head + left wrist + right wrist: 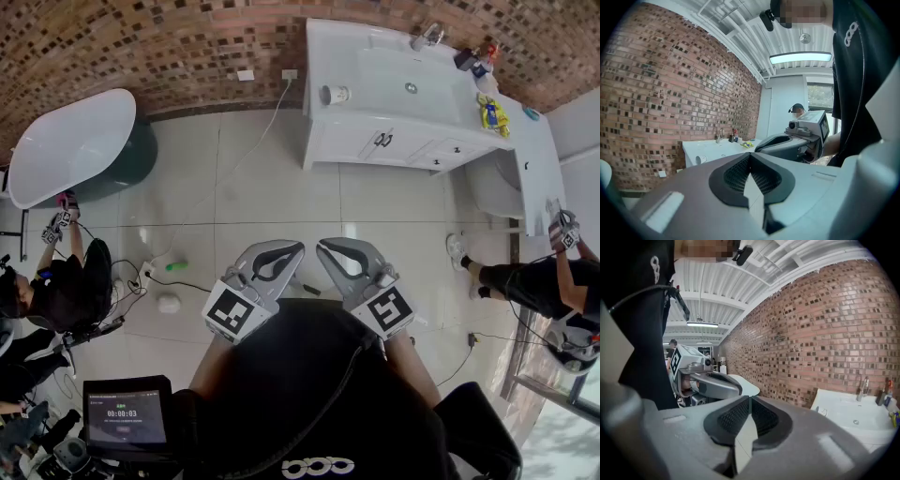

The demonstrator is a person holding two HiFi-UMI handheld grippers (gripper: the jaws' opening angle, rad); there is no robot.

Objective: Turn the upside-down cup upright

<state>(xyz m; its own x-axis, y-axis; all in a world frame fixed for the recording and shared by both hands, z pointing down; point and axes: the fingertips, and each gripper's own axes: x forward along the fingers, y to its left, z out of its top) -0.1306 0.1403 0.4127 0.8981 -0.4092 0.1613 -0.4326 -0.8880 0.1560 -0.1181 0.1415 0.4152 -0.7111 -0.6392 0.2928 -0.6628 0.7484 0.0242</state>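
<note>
step: reach not yet begun | left gripper (pixel 298 250) and right gripper (pixel 322 247): jaws pressed together, nothing between, held by the body | cup (pixel 335 94): on vanity counter (pixel 330 47), left end, well apart from both | next: likely approach, spread one claw, grasp cup

Left hand-held gripper (pixel 292 253), right hand-held gripper (pixel 326 251): jaws together, empty, tips near.

Your head camera looked steeply down; each gripper camera sat close behind its fingers (pixel 733 176), both sharing the brick wall (pixel 670 93) beyond them.
</note>
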